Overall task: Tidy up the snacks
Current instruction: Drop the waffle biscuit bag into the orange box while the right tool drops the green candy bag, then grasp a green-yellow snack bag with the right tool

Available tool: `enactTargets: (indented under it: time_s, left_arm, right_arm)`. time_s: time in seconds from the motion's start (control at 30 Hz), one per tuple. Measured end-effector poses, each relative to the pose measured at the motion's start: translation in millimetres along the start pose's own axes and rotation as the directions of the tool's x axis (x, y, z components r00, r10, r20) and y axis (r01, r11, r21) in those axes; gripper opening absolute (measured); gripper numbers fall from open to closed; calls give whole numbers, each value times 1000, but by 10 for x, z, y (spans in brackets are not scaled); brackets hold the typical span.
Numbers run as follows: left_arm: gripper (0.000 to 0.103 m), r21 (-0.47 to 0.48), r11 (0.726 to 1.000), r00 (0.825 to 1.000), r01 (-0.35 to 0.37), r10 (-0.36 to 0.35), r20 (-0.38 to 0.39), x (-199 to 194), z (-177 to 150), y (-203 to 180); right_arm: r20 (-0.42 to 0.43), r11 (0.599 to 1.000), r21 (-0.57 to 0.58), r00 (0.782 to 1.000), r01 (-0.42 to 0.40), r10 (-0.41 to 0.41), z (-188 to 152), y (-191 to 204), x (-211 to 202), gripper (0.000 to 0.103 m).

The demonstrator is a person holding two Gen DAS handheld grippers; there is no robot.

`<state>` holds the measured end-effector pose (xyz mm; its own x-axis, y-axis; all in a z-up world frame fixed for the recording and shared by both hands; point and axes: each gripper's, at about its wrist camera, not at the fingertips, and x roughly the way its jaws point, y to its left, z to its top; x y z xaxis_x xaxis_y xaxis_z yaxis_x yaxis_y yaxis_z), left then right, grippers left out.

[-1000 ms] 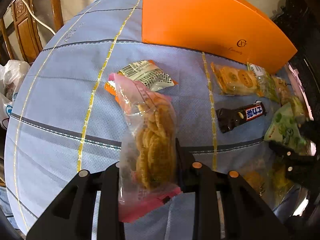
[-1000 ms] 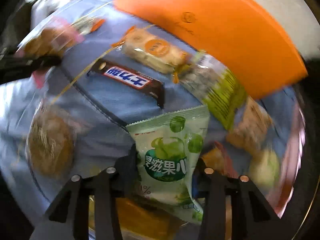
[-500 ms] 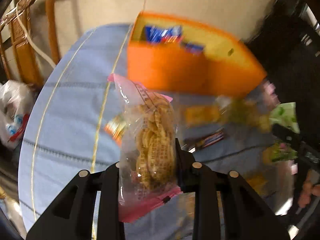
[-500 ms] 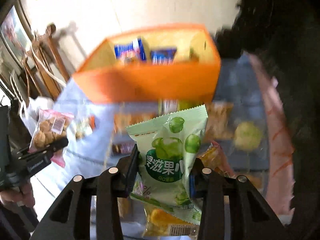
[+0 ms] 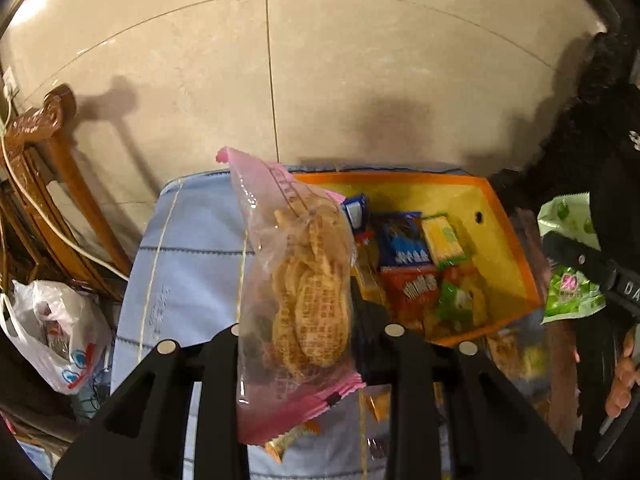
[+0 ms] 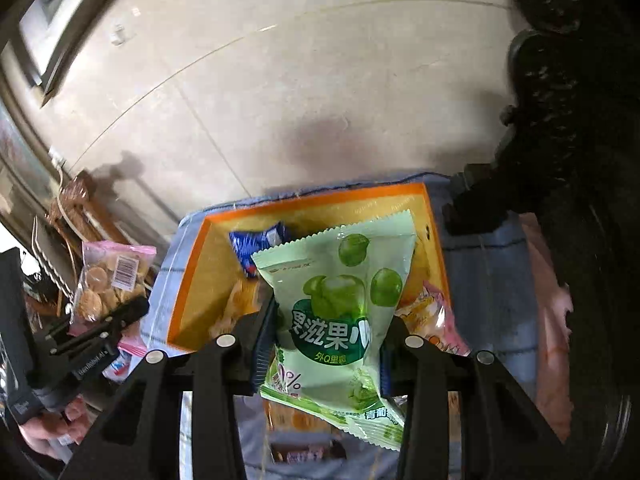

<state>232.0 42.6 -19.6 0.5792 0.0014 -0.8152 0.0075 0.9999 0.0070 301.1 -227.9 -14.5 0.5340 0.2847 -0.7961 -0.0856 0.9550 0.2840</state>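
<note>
My left gripper (image 5: pixel 296 320) is shut on a clear pink-edged bag of biscuits (image 5: pixel 304 280) and holds it high, just left of the open orange box (image 5: pixel 516 240). The box holds several snack packets (image 5: pixel 412 256). My right gripper (image 6: pixel 328 328) is shut on a green fruit-jelly packet (image 6: pixel 340 304) and holds it over the orange box (image 6: pixel 188 280). The green packet (image 5: pixel 568 256) shows at the right edge of the left wrist view. The biscuit bag (image 6: pixel 108 284) shows at the left of the right wrist view.
The box stands on a blue tablecloth (image 5: pixel 188 248). More snacks lie on the cloth in front of the box (image 5: pixel 516 352). A wooden chair (image 5: pixel 52 184) and a white plastic bag (image 5: pixel 56 332) are at the left. A tiled wall is behind.
Both grippers have risen from the table with their packets and tilted up. The orange box's open top and its contents have come into view below them.
</note>
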Motion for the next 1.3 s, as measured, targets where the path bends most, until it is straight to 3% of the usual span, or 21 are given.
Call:
enactTargets:
  time_s: [0.27, 0.3, 0.33, 0.37, 0.4, 0.43, 0.6, 0.67, 0.77, 0.83, 0.9, 1.0, 1.3]
  left_arm:
    - [27, 43, 999, 1000, -7, 8, -20, 330, 187, -150]
    - [29, 31, 1000, 1000, -2, 2, -25, 375, 199, -161]
    - [34, 21, 1000, 1000, -3, 3, -21, 397, 201, -155]
    - [72, 12, 1000, 1000, -20, 20, -9, 415, 206, -146]
    - [96, 7, 999, 999, -48, 48, 7, 414, 186, -107]
    - [99, 5, 998, 997, -68, 68, 40, 393, 148, -85]
    - [99, 113, 991, 997, -68, 63, 44, 274, -454, 33]
    - [99, 153, 985, 997, -76, 71, 38, 255, -853, 102]
    - [99, 207, 975, 996, -83, 90, -23, 413, -1416, 202]
    - [99, 225, 970, 990, -94, 115, -84, 593, -1708, 276]
    - [99, 222, 971, 982, -91, 124, -141, 742, -1888, 343]
    - [99, 199, 976, 977, -92, 127, -170, 837, -2017, 430]
    - [99, 119, 991, 980, -69, 89, -178, 844, -2152, 596]
  right_arm:
    - [6, 990, -72, 993, 117, -117, 179, 51, 285, 43]
    - [-13, 990, -80, 993, 113, -115, 184, 54, 340, 46]
    - [-32, 990, -99, 994, 102, -105, 200, 75, 392, 62]
    - [-37, 988, -121, 994, 98, -104, 179, 98, 407, 79]
    - [-25, 983, -144, 993, 110, -115, 143, 120, 394, 99]
    - [-1, 977, -170, 991, 130, -132, 79, 133, 350, 99]
    - [38, 962, -262, 997, 82, -75, -457, 44, -11, 99]
    - [-20, 934, -354, 998, 50, -62, -913, -2, 18, 99]
    - [-125, 851, -516, 973, 102, -192, -1480, 18, 368, 99]
    - [-193, 829, -554, 956, 79, -220, -1736, -37, 644, 99]
    - [-212, 835, -543, 947, 91, -241, -1807, -105, 810, 99]
    - [-254, 829, -559, 949, 13, -187, -1797, -118, 931, 99]
    - [-325, 710, -687, 939, -154, -110, -1651, 19, 1292, 99]
